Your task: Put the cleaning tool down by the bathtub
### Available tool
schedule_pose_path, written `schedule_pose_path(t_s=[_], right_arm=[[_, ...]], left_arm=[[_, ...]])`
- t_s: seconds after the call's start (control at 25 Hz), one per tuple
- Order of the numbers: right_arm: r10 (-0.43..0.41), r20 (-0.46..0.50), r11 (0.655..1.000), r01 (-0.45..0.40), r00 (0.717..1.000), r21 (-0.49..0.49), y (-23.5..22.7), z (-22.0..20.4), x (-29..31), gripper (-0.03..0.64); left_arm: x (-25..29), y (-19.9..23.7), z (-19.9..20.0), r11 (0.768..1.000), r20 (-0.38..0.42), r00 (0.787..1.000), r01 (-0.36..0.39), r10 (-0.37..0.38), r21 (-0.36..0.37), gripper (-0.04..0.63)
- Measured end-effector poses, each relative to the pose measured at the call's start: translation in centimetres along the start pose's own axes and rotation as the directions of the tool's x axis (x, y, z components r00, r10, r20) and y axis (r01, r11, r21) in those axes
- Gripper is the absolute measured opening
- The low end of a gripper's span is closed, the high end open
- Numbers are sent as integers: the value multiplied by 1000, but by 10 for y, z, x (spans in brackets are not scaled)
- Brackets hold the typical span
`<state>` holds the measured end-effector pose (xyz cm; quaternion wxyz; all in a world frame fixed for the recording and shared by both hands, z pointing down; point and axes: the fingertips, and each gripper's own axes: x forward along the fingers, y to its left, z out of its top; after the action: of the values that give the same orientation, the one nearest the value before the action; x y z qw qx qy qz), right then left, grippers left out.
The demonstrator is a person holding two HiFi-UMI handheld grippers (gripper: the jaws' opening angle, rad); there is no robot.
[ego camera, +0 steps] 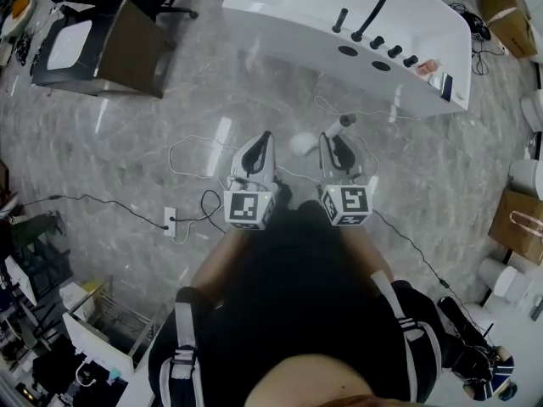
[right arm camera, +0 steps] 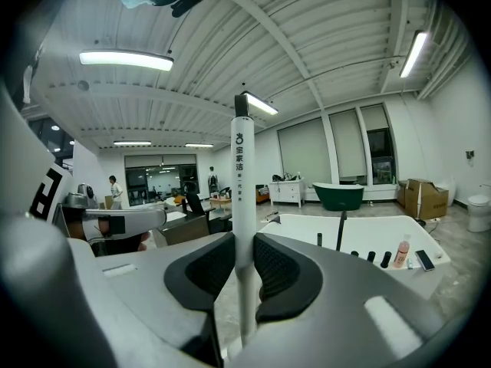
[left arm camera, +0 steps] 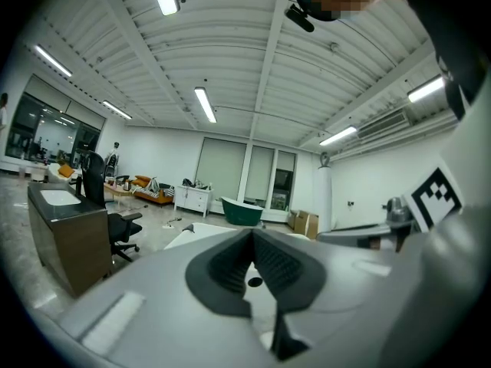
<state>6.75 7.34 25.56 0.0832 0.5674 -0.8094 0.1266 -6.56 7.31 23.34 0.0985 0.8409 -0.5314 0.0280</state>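
Note:
The white bathtub (ego camera: pixel 339 11) stands ahead of me on the grey floor, with black tap fittings (ego camera: pixel 373 15) along its near rim; it also shows in the right gripper view (right arm camera: pixel 368 240). The cleaning tool is a white pole (right arm camera: pixel 243 198) with print on it, standing upright. My right gripper (right arm camera: pixel 244 263) is shut on it, both pads pressing the pole. From above, the pole's top (ego camera: pixel 346 121) shows just ahead of the right gripper (ego camera: pixel 327 141). My left gripper (ego camera: pixel 264 139) is beside it, its jaws (left arm camera: pixel 253 234) meeting at the tips with nothing between them.
A dark vanity cabinet (ego camera: pixel 102 45) and office chairs stand at the left. Cables (ego camera: pixel 195 155) and a power strip (ego camera: pixel 170 220) lie on the floor near my feet. Cardboard boxes (ego camera: pixel 509 15) sit at the right. Bottles (right arm camera: pixel 400 250) stand on the tub's rim.

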Motion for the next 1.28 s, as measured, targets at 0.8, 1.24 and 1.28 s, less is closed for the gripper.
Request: schedule_pose_path(t_s=[0.8,1.24,1.28], right_arm=[[-43,10,999,44,999,-3,-5,17,87,81],[-28,-11,1000,28,1000,-4,-34,17,162,81],[-27,-13,1000,27,1000,-4,-37,17,170,81]], left_arm=[[55,68,11,1000,14,1000,11,-11,-4,8],[123,101,9,1000,13,999,-30,31,-2,8],[131,104,10,999,14,999,-33,33,-1,8]])
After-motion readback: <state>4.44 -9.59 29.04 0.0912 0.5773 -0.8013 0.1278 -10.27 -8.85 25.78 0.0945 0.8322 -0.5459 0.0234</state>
